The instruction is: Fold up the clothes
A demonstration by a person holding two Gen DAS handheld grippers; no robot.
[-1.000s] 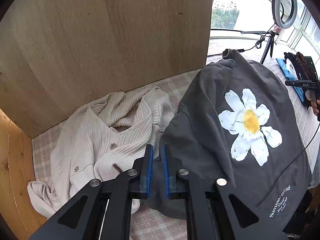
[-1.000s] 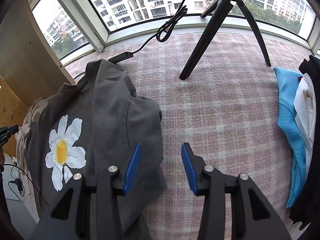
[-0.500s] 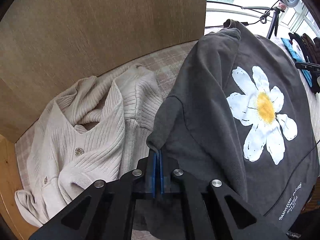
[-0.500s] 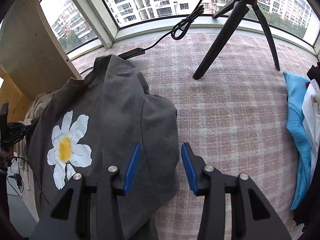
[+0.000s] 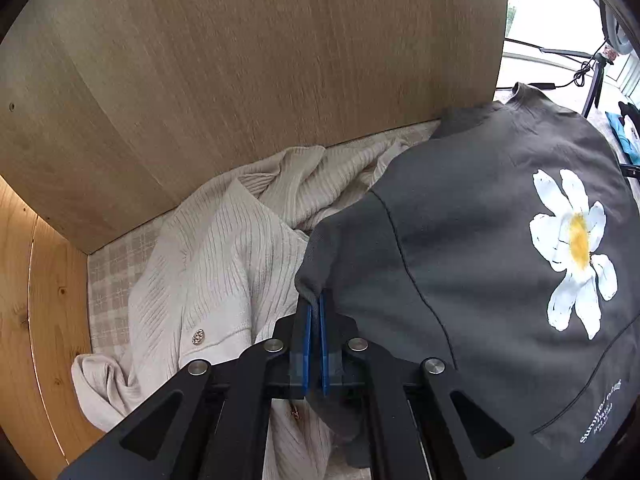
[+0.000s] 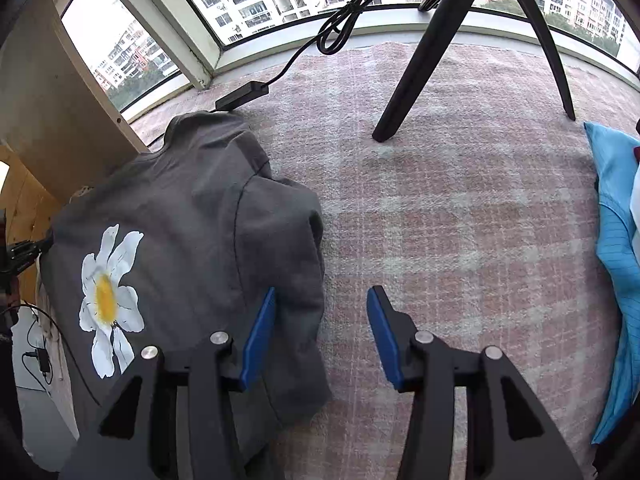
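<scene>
A dark grey sweatshirt [image 5: 460, 240] with a white and yellow daisy print lies spread on the pink checked cloth. My left gripper [image 5: 314, 300] is shut on the grey sleeve's edge, the blue pads pinching the fabric. In the right wrist view the same sweatshirt [image 6: 192, 240] lies at the left. My right gripper [image 6: 320, 300] hangs over its right sleeve edge, jaws opening, the left pad over grey fabric, the right pad over bare cloth. Nothing is pressed between them.
A cream ribbed cardigan [image 5: 208, 280] lies crumpled beside the sweatshirt, against a wooden panel [image 5: 240, 80]. A black tripod [image 6: 440, 40] and a cable [image 6: 320, 28] stand on the cloth near the window. Blue clothing [image 6: 616, 260] is piled at the right.
My left gripper closed on the grey sleeve edge and carried it leftward over the cardigan. The right gripper sank a little toward the other sleeve and its jaws widened.
</scene>
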